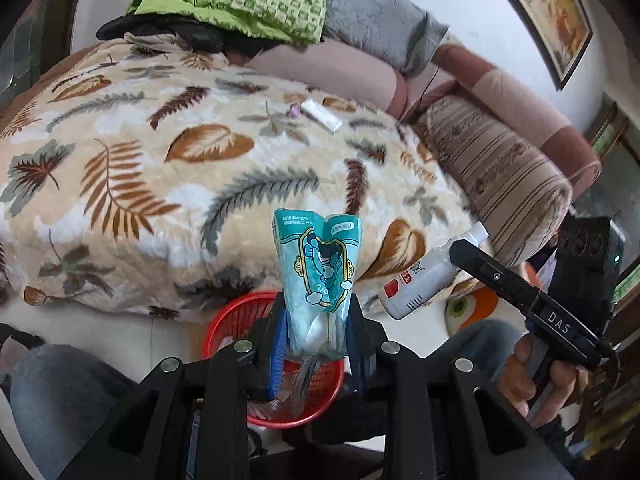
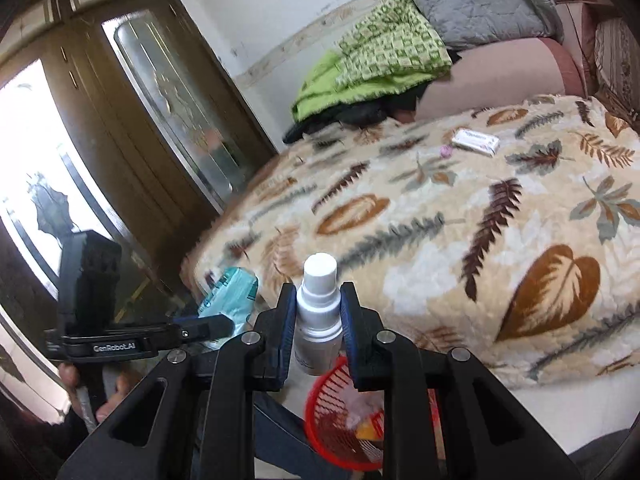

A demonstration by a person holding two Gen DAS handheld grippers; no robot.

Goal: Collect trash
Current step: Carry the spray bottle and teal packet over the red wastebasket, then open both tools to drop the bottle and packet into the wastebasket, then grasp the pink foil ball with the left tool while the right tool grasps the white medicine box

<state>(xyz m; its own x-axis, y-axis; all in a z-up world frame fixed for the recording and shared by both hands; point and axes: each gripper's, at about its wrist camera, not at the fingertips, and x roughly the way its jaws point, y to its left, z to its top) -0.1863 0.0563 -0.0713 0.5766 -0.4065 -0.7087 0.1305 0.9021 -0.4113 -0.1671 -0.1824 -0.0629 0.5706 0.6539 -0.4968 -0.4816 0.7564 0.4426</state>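
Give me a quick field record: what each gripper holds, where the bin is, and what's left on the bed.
left gripper: shut on teal tissue pack
right gripper: shut on white spray bottle
red mesh basket: on the floor beside the bed, below both grippers, some trash already inside
leaf-print blanket: covers the bed
left on bed: small white box, small pink item beside it

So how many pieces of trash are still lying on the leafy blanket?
2: a white flat packet and a small pink scrap beside it, far across the bed. More may be hidden.
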